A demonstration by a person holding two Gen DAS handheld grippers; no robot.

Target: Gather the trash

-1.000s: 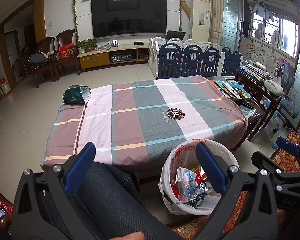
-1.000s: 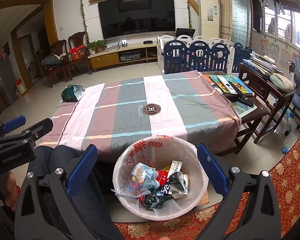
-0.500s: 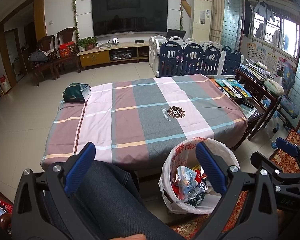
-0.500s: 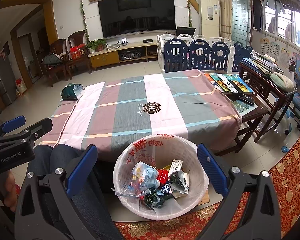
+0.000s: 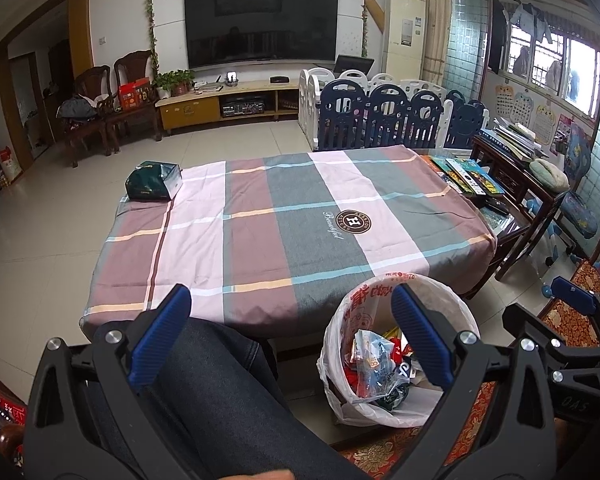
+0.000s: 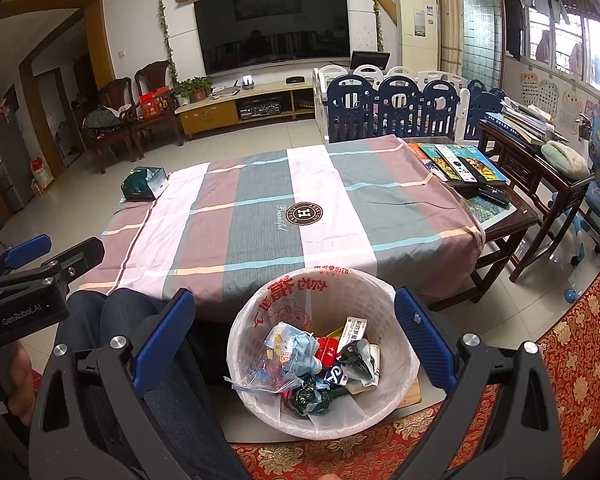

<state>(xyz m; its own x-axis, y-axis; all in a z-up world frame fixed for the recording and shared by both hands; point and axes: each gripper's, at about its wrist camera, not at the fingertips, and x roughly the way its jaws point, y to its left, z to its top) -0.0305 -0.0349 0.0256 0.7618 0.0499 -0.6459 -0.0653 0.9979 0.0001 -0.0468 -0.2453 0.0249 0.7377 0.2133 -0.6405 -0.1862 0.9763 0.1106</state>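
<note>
- We hold both tools low at the near edge of the counter [image 6: 260, 216]: the left tool [image 5: 290, 320] over our leg, the right tool [image 6: 296, 328] straight above the waste basket [image 6: 388, 304]. Both have their blue pads spread wide and nothing between them.
- The basket stands on the floor just beside the counter's near edge, lined with a white plastic bag, and already holds a heap of wrappers [image 6: 320, 364] and packets.
- The only loose thing we can find on the checked cloth is a dark green packet [image 5: 153, 181] at the far left corner, well apart from both tools. We judge it the next piece to collect, though we cannot tell whether it is rubbish or a pack in use.
- The left tool is the nearer one for that corner, so we would send it and leave the right tool by the basket.
- The packet looks soft and bulky. We would come in from above with the pads wide, straddle its narrower side, and close only once both pads are past its edges.
- We should grip the packet itself and not the cloth beneath, or the cloth may drag along.
- The books [image 6: 456, 160] and remote controls at the right end are not rubbish; we leave them.
- For the drop, we would carry the packet over the basket's middle and release low, so it does not catch the bag's rim.
</note>
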